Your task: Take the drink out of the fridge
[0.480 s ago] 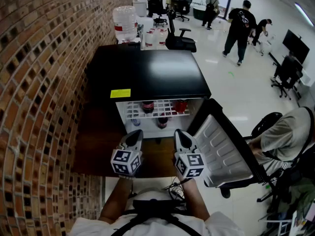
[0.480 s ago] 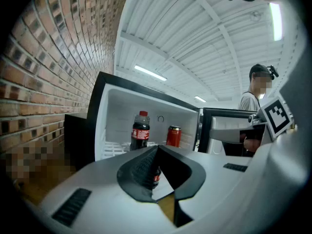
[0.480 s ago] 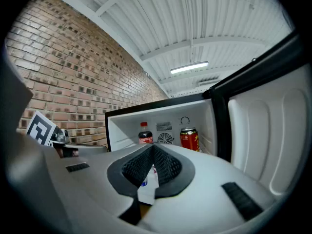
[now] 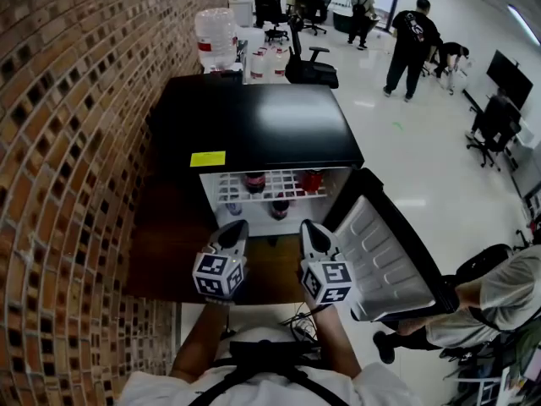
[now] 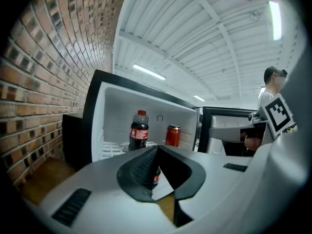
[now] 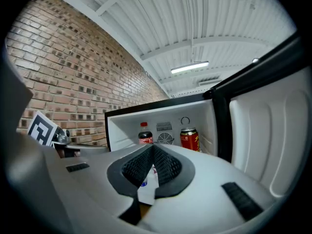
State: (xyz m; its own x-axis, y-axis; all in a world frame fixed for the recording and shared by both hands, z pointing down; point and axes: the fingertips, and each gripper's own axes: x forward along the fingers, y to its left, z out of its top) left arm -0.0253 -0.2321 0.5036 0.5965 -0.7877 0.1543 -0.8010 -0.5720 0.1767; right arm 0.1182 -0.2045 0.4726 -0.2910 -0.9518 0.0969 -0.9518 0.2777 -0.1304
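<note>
Both the left gripper (image 4: 234, 229) and right gripper (image 4: 309, 229) are hovering, fingers together, before the open fridge (image 4: 254, 125), the upright cola bottle (image 4: 254, 182) standing ahead, nearer the left.

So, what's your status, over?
Left claw, right claw shut, empty, outside fridge. Door open. Bottle and can on shelf, untouched. Nothing in the way.

Bright strip lights (image 6: 189, 67) overhead; fisheye-warped edges.
</note>
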